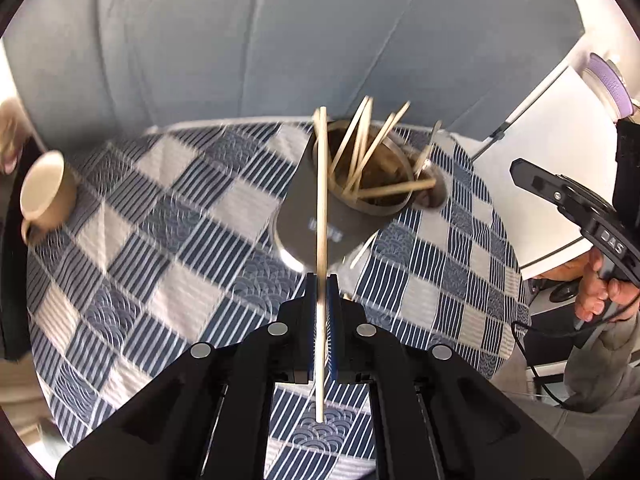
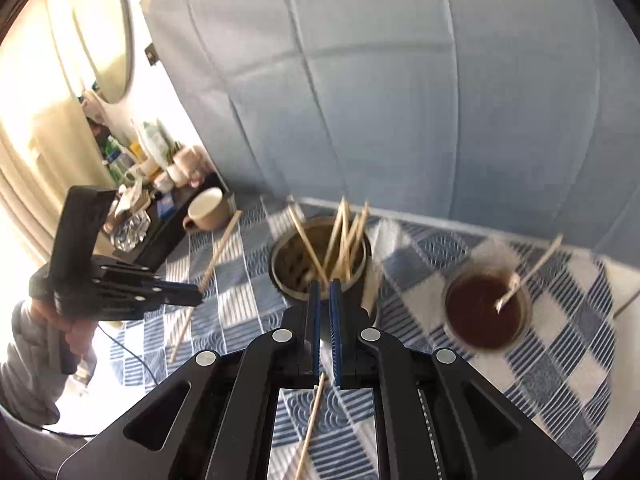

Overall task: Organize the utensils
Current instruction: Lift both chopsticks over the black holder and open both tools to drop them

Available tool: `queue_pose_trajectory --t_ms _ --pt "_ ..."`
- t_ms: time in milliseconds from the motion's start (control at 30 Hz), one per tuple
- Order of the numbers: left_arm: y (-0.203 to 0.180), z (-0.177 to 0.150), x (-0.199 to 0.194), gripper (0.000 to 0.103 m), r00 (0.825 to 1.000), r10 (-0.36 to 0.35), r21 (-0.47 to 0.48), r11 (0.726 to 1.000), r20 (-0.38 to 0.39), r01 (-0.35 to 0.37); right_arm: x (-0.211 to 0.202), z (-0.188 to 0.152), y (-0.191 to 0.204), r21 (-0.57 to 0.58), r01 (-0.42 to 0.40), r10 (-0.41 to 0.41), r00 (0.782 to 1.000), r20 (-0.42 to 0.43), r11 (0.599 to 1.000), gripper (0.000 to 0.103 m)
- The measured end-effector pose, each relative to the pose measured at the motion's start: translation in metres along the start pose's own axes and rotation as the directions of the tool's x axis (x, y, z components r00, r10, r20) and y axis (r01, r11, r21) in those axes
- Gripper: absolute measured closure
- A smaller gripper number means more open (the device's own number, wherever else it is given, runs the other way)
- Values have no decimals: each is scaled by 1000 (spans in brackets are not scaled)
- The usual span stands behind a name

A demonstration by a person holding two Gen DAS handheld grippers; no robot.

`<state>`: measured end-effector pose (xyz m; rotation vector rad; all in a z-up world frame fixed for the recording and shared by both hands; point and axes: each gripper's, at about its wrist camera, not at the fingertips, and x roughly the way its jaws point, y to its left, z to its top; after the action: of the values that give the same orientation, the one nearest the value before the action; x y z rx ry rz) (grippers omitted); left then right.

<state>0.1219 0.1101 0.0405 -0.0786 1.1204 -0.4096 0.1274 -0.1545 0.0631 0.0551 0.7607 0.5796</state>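
My left gripper is shut on a pale wooden chopstick, held above the checked tablecloth and pointing toward a metal holder that has several chopsticks standing in it. In the right wrist view the left gripper holds that chopstick to the left of the holder. My right gripper is just in front of the holder, its blue pads nearly together with a narrow gap. A loose chopstick lies on the cloth beneath it.
A second metal cup with one utensil stands right of the holder. A beige mug sits at the table's far left edge. A cluttered side shelf is beyond it. A padded blue wall is behind the table.
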Motion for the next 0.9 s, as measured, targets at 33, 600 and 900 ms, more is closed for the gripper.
queue_pose_trajectory --t_ms 33,600,900 --pt "-4 3 2 98 1000 -2 5 1000 7 2 -2 4 1 -10 4 -4 1000 10 1000 99" --pt "-32 86 10 98 985 -13 56 998 174 4 14 -61 -64 206 57 -31 991 -126 977 96" --pt "-41 119 32 98 952 -66 97 995 299 39 20 -83 -82 242 120 -70 976 -208 963 95"
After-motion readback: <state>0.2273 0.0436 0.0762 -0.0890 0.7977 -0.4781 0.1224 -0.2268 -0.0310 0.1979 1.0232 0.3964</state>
